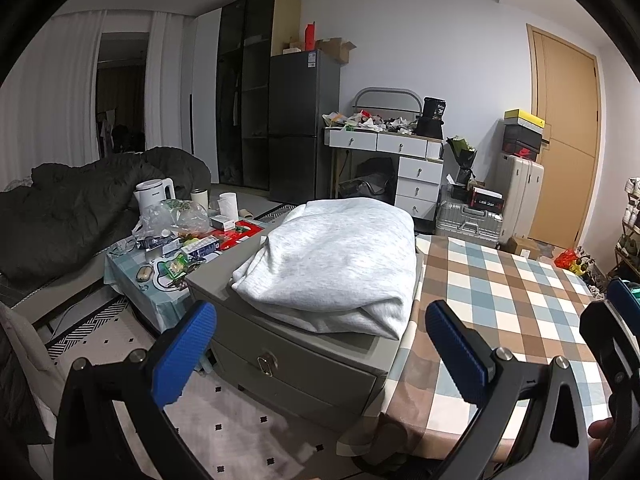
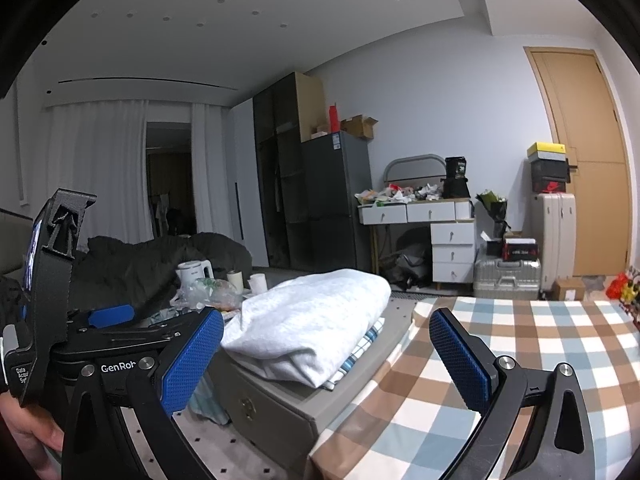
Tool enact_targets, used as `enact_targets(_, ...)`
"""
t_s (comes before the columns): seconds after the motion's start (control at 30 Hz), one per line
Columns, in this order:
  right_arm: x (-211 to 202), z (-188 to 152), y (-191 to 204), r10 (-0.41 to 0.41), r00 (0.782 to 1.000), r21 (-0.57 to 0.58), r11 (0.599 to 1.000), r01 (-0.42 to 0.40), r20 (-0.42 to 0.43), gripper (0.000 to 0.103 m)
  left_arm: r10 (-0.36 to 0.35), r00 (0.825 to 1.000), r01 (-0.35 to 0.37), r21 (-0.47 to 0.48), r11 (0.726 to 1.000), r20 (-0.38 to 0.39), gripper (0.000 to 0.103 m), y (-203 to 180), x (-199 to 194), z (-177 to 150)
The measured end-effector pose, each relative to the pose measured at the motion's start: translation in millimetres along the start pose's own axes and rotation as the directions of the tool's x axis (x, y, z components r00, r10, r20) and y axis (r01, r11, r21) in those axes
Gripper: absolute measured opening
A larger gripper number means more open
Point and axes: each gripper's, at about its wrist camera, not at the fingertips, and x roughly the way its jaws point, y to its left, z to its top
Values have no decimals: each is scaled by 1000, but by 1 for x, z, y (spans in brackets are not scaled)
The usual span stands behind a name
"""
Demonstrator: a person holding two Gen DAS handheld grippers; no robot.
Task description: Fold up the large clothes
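We see a bedroom with a checked tablecloth (image 1: pixel 512 280) covering a table beside a grey drawer cabinet (image 1: pixel 304 364). A folded light grey garment (image 1: pixel 336 264) lies on the cabinet top, reaching its front edge and the edge nearest the table. The left gripper (image 1: pixel 320 352) has its blue fingers (image 1: pixel 184 360) spread wide, holding nothing; the garment lies ahead of them, between their tips and apart from both. The right gripper (image 2: pixel 326 354) is likewise spread and empty, the garment ahead and clear of it. Only the right wrist view shows a checked cloth (image 2: pixel 360 352) under the garment and the left gripper's body at left.
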Motion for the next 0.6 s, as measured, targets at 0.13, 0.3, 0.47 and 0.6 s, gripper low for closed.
enact_targets(0.13,1,0,0,-2,1000,-1,1000,2,3,103,-3,1000,3,-5,1000,-1,102,0,-1,0)
enact_targets(0.3,0,-1,-1,-2,1000,5,1000,2,1,103,0,1000,0,-8,1000,-6,102,1,0,0)
enact_targets(0.47,-1,-1,-3,-6,1000,11,1000,6,3,103,14,1000,-15,-20,1000,-18,102,4,5,0)
enact_targets(0.6,1,-2,-4,-8,1000,21,1000,8,-6,103,-6,999,4,-44,999,-50,102,8,10,-4)
